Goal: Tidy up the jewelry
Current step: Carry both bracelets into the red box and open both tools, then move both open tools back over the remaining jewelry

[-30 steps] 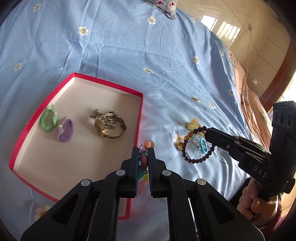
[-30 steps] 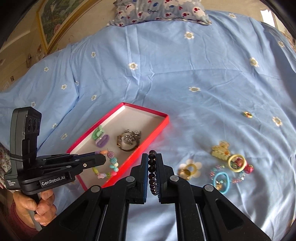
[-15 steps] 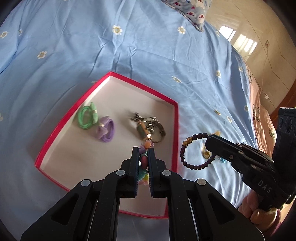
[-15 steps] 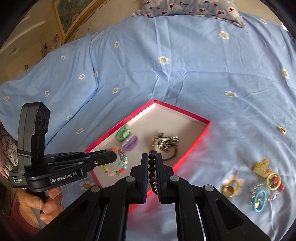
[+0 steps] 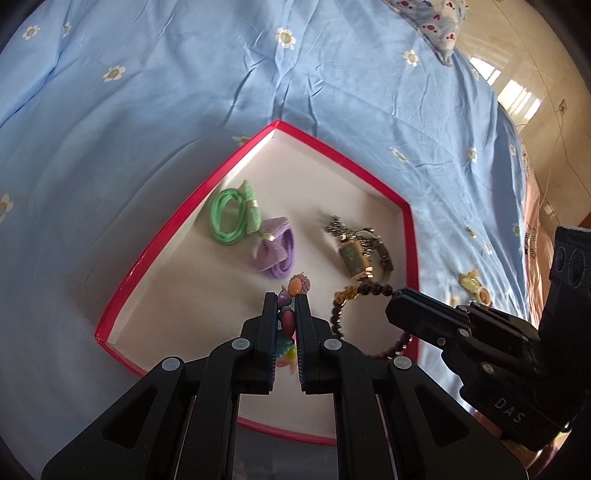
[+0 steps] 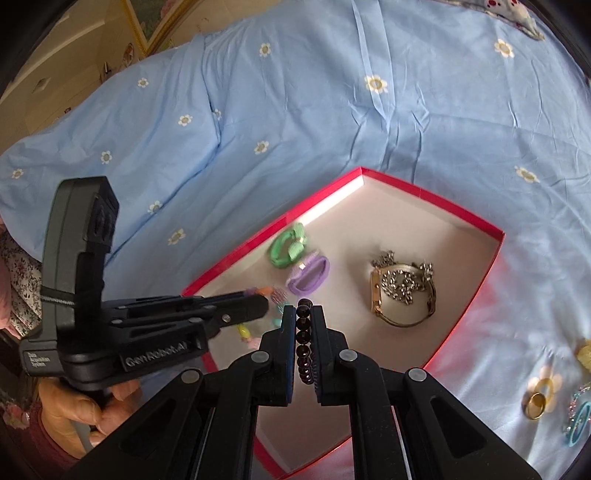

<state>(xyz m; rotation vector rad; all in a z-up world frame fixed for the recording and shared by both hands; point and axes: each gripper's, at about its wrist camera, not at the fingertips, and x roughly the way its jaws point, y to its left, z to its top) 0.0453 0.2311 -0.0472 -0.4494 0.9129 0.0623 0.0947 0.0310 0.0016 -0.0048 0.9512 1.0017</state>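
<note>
A blue bedsheet [image 5: 184, 110] with small daisies spreads ahead of the claw. A patterned pillow [image 5: 436, 26] lies far ahead, right. A framed picture [image 6: 155, 18] leans far left.

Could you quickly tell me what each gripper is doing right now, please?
Left gripper: closed on the colourful bead bracelet.
Right gripper: closed on the dark bead bracelet.

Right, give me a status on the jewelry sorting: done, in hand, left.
Done: green hair tie, purple hair tie and gold watch lie in the red-rimmed box. In hand: left gripper holds a multicoloured bead bracelet, right gripper a dark bead bracelet, both over the box. Left: gold ring, blue ring and yellow clip on the blue sheet.
</note>
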